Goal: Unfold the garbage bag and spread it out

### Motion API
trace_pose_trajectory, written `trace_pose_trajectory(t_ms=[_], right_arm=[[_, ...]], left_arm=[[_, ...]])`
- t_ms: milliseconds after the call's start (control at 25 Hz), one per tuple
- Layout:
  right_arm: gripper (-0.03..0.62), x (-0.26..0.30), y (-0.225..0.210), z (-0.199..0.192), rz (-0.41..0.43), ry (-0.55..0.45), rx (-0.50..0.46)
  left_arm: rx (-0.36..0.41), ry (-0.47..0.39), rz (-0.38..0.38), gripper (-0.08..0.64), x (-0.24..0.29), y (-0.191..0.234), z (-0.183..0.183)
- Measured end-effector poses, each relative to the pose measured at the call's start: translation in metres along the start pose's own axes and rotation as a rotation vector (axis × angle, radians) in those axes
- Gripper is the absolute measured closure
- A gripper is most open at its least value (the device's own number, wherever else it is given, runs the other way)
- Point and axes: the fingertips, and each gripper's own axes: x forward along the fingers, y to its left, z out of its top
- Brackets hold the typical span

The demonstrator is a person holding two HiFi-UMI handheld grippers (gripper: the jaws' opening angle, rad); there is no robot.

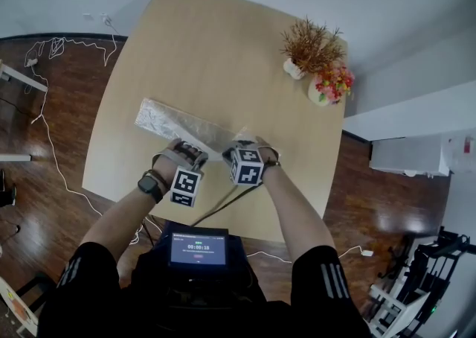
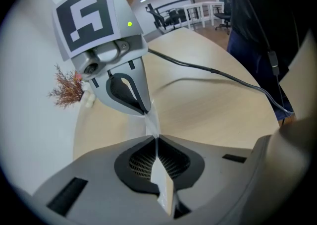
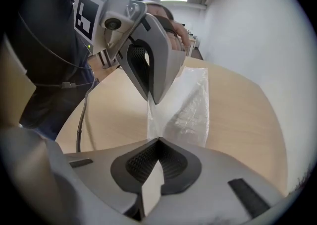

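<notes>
Two tools, both clamped on the same end of the garbage bag (image 1: 172,122); left tool (image 1: 191,153) and right tool (image 1: 242,144) sit side by side at the bag's near-right end, tips almost touching; the bag is a folded strip lying on the desk (image 1: 208,39), long axis running from that pinched end off to the far left; so all the slack lies far-left of both tools, none on their near side; my read: next move is pulling the two pinches apart, left tool leftward and right tool rightward, to open the fold; neither hand is nearer; risk is both gripping the same layer, then the film only stretches. Head view gives the strip's lie but hides the tips under the marker cubes; left gripper view shows its jaws closed on a thin film edge, the right tool's tip meeting that film just ahead; right gripper view shows its jaws closed on film too, plus the crinkled clear body of the bag running beyond the left tool, which the left gripper view lacks.
</notes>
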Motion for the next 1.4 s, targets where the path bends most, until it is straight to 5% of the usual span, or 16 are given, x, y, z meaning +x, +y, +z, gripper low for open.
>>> trace_pose_trajectory(t_ms=[640, 800, 1120, 1400], right_arm=[[0.574, -0.052, 0.018, 0.000, -0.318, -0.031, -0.077], [0.574, -0.056, 0.019, -0.003, -0.343, -0.033, -0.071], [0.574, -0.058, 0.018, -0.005, -0.368, -0.031, -0.065], [0.571, -0.061, 0.011, -0.014, -0.412, -0.027, -0.012]], left_arm=[[-0.211, -0.084, 0.094, 0.453, -0.042, 0.039, -0.045], [-0.111, 0.076, 0.073, 0.451, -0.026, 0.049, -0.097], [0.054, 0.100, -0.135, 0.445, 0.022, 0.022, -0.114], [0.039, 0.094, -0.055, 0.558, 0.020, 0.034, -0.115]])
